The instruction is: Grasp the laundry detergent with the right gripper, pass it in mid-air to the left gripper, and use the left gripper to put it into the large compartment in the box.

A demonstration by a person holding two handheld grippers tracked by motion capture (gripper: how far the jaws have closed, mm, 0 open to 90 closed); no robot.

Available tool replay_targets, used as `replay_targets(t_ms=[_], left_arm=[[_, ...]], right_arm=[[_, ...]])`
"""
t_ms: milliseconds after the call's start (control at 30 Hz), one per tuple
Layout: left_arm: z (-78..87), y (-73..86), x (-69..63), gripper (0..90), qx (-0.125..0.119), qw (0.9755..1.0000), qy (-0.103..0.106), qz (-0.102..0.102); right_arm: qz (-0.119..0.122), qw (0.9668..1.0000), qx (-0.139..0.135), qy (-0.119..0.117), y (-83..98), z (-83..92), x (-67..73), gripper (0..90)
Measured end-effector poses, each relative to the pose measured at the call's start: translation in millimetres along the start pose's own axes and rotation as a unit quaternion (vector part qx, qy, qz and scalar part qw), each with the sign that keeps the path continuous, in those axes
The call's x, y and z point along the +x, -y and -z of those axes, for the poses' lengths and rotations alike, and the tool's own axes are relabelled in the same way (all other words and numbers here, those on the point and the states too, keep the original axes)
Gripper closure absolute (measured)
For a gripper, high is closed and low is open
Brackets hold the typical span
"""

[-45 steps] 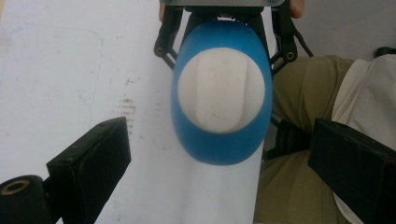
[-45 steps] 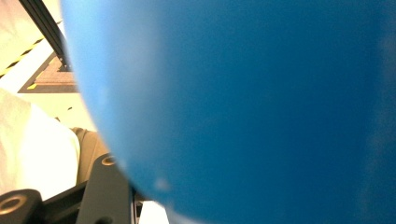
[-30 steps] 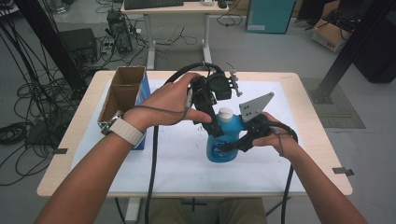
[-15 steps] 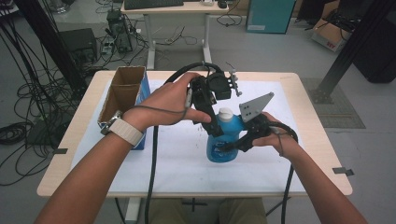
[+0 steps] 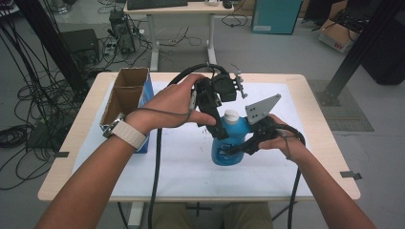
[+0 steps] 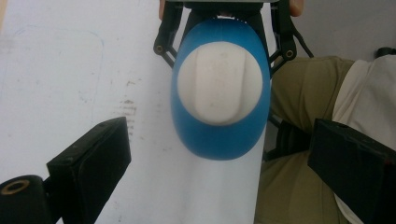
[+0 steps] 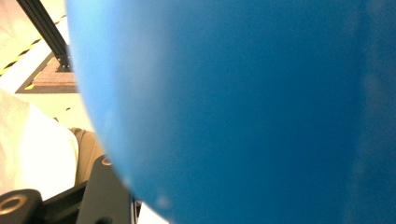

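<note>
The blue bottle (image 5: 230, 142) stands upright on the white mat, right of the cardboard box (image 5: 125, 99). It is clamped by the right gripper (image 5: 237, 147); the left gripper (image 5: 220, 128), jaws spread, is poised above the bottle's white cap (image 6: 219, 86). The cap must be gripped next, probably.

One blue bottle (image 5: 229, 143) stands near the bench's (image 5: 315, 157) middle, one cardboard box (image 5: 125, 95) sits at its left edge, and two grippers, left (image 5: 220, 130) and right (image 5: 234, 149), meet at the bottle.
</note>
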State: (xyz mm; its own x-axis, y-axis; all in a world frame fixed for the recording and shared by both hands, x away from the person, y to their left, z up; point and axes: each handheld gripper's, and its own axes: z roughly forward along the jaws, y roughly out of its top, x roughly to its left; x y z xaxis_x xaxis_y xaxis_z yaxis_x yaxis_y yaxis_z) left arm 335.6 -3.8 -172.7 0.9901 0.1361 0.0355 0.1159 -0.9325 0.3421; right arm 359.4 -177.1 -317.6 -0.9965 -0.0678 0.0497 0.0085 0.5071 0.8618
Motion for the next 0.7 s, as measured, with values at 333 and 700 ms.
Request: replay_targets(t_ms=[333, 700], left_arm=[[-0.1, -0.5, -0.1, 6.5, 0.001, 1.0000, 0.000, -0.002], [-0.3, 0.8, 0.2, 6.5, -0.002, 1.0000, -0.002, 0.000]], right_arm=[[-0.001, 1.0000, 0.001, 0.000, 0.3, 0.2, 0.1, 42.4], [-0.001, 1.0000, 0.001, 0.000, 0.7, -0.3, -0.6, 42.4]])
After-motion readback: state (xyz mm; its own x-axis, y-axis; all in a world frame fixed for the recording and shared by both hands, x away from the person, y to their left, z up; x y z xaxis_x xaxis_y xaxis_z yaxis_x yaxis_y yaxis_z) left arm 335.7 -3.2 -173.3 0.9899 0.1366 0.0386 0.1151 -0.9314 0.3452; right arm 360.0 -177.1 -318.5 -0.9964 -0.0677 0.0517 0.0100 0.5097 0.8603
